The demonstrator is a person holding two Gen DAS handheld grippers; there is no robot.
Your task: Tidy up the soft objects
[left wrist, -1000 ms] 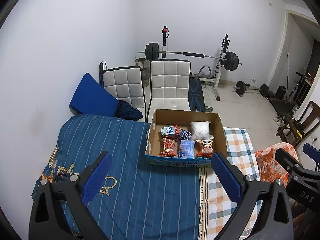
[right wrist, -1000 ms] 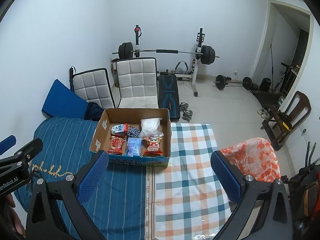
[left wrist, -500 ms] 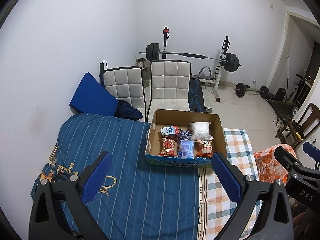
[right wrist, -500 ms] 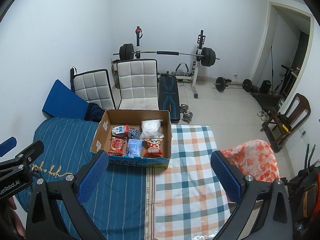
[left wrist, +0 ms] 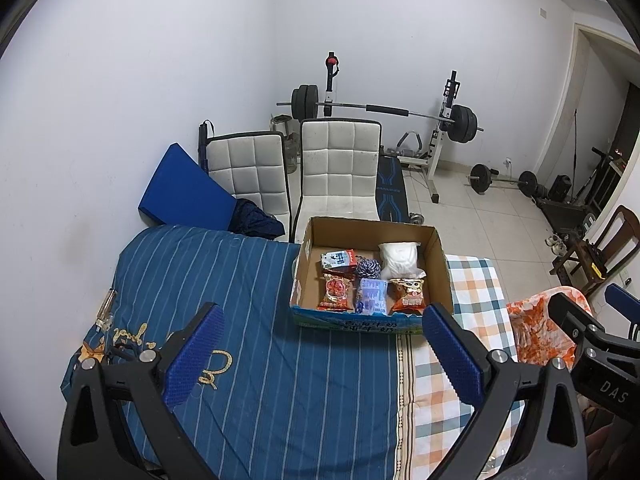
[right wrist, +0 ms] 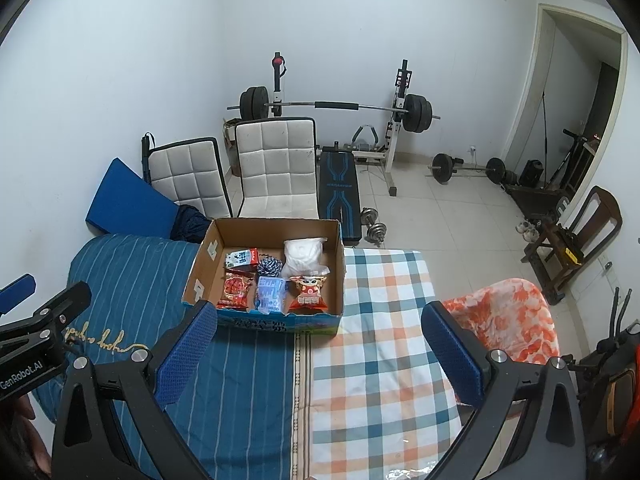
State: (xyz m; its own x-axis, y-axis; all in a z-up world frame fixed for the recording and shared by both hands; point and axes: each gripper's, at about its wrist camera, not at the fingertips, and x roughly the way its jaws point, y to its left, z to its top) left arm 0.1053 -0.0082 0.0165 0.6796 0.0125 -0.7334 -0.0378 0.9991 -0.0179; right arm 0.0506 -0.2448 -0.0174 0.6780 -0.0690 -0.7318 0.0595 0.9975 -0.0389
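An open cardboard box [left wrist: 304,268] [right wrist: 200,272] stands on the bed. It holds red snack bags [left wrist: 335,291] [right wrist: 307,294], a blue packet [left wrist: 371,295] [right wrist: 269,294], a white plastic bag [left wrist: 398,258] [right wrist: 303,255], a blue-white yarn ball [left wrist: 368,269] [right wrist: 269,267] and a small carton [left wrist: 338,258]. My left gripper [left wrist: 320,340] is open and empty, above the blue striped cover in front of the box. My right gripper [right wrist: 320,340] is open and empty, above the seam between the covers. Each gripper shows at the edge of the other's view.
The bed has a blue striped cover [left wrist: 224,280] on the left and a checked cover [right wrist: 380,320] on the right. An orange floral cloth [right wrist: 508,320] lies at the right. Two white chairs [left wrist: 340,168], a weight bench with barbell [right wrist: 336,184] and a wooden chair [right wrist: 576,236] stand beyond.
Both grippers have drawn back and risen slightly, so the box sits a little farther off. Both stay open and empty.
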